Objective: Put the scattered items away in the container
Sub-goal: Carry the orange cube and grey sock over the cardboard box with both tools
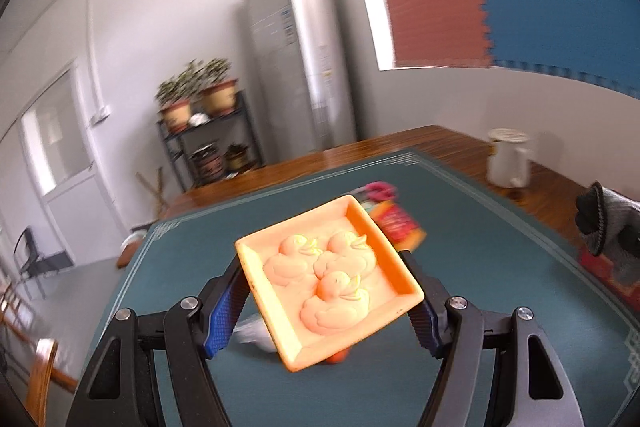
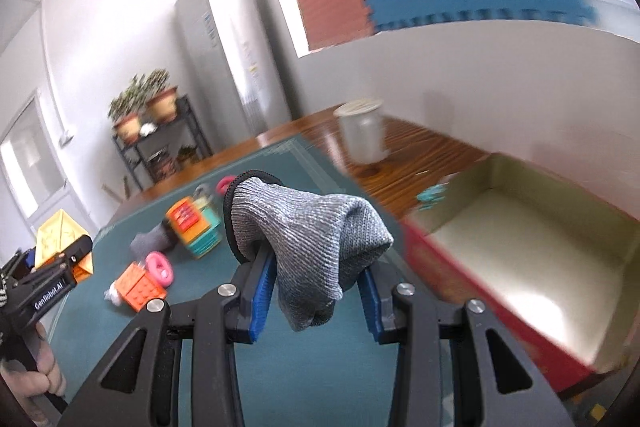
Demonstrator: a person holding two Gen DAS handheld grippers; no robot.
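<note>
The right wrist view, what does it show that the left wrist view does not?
Only the right wrist view: the open box with its bare inside, an orange block, a pink ring.

Only the left wrist view: the three ducks moulded in the orange tray held by the left hand-held gripper.

Both: the green mat, the grey sock, the white jug.

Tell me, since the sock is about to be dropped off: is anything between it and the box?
Nothing visible. The right gripper holds the grey sock above bare green mat, and the red box lies open just to its right.
</note>
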